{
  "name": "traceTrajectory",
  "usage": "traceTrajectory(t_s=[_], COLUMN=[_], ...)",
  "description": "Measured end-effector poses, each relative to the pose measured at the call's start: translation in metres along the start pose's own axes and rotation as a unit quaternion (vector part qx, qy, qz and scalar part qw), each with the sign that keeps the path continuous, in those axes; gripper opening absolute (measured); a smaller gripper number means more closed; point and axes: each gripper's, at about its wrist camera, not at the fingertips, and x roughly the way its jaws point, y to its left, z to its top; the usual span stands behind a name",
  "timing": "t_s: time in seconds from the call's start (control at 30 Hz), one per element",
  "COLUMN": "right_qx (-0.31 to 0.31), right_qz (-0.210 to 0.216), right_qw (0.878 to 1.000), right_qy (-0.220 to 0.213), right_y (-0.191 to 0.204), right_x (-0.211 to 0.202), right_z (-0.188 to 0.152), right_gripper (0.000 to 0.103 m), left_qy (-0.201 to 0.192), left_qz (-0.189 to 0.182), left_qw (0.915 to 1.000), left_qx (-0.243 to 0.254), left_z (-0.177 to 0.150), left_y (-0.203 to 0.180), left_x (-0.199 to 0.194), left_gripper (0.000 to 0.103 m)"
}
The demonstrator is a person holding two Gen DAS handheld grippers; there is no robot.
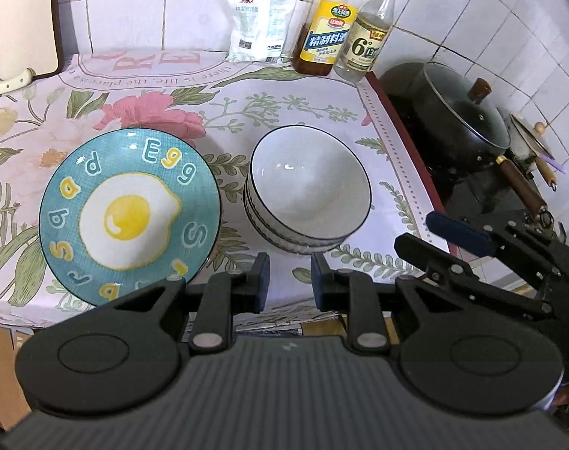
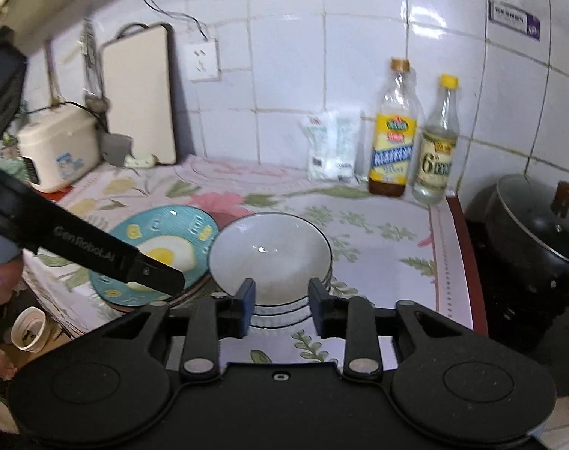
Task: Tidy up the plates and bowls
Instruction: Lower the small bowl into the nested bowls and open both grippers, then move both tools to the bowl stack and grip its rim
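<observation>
A teal plate point(image 1: 130, 213) with a fried-egg picture lies on the floral cloth, left of a stack of white bowls point(image 1: 310, 195) with dark rims. My left gripper point(image 1: 290, 281) hovers at the near edge of the counter between the two, jaws a little apart with nothing in them. In the right wrist view its arm crosses above the teal plate point(image 2: 172, 232). My right gripper point(image 2: 280, 300) sits just in front of the bowl stack point(image 2: 269, 255), open, its pads clear of the rim. The right gripper point(image 1: 416, 230) also shows to the right of the bowls.
Two bottles point(image 1: 329, 30) and a white bag point(image 1: 262, 26) stand against the tiled wall. A black lidded pot point(image 1: 461, 120) sits on the stove to the right. A cutting board point(image 2: 138, 93) and a rice cooker point(image 2: 59, 150) stand back left. A paper cup point(image 2: 29, 328) sits below the counter edge.
</observation>
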Motion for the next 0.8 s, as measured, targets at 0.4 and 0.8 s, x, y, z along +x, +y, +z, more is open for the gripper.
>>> traceTrajectory(t_s=[0.4,0.8], right_qx=[-0.046,0.000], right_qz=[0.014,0.015], right_qw=[0.998,0.998], right_qy=[-0.045,-0.057], right_y=[0.007,-0.009], right_x=[-0.016,0.005], right_z=[-0.028,-0.052], right_gripper=[0.054,0.065], left_qy=[-0.026,-0.045], left_qz=[0.004,-0.006], left_qw=[0.9992,0.9987], left_qx=[0.031,0.023], left_z=[-0.018,-0.033], left_y=[-0.001,0.014], left_x=[0.000,0.022], left_gripper=[0.023,0.030])
